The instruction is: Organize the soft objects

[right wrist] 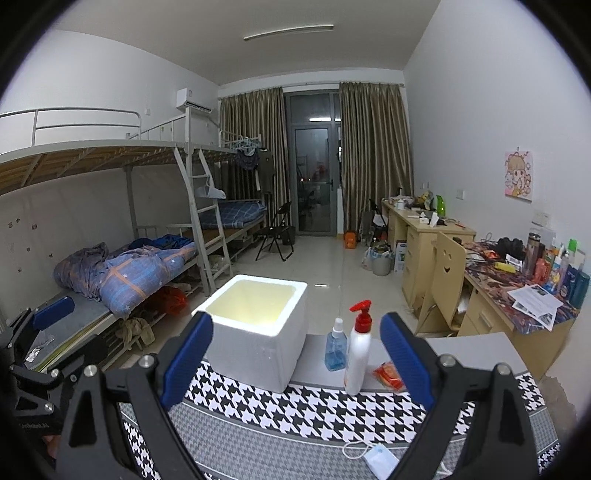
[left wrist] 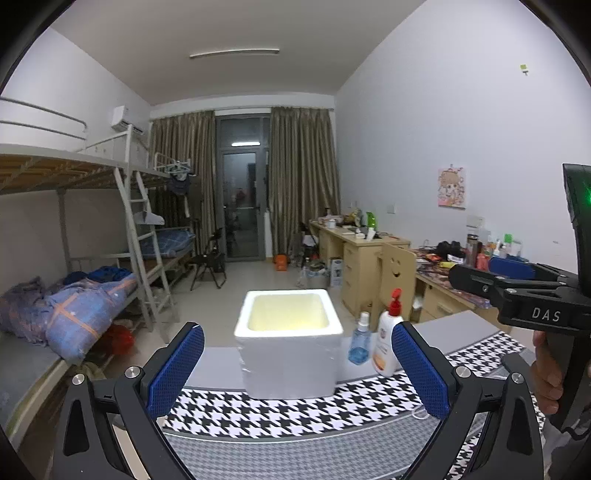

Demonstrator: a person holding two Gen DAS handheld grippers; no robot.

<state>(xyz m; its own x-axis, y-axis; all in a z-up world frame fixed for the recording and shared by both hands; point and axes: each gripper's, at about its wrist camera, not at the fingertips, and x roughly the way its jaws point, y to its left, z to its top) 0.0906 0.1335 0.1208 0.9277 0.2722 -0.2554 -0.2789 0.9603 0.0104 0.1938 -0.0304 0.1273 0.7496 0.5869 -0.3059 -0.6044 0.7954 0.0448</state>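
Room lit evenly and moderately bright by a long white ceiling tube lamp [left wrist: 234, 54] [right wrist: 288, 31]; cool bluish cast on the walls. The dark glass balcony door [left wrist: 240, 206] [right wrist: 314, 181] at the far end mirrors the lamp as a pale streak. Shadows soft, faint. Open white foam box [left wrist: 290, 350] [right wrist: 255, 332] glows yellowish inside. Strong fisheye bending: bunk rails and ceiling lines curve, black vignette fills the corners. Focus sharp mid-scene; fine detail on the far cluttered wooden desk [left wrist: 364, 240] [right wrist: 424, 221] is soft. Green glare spot at the right edge of the left wrist view.

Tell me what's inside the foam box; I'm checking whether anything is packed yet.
The foam box shows only bare yellowish inner walls in both views. Its floor is hidden by the near wall, so low-lying contents cannot be ruled out.
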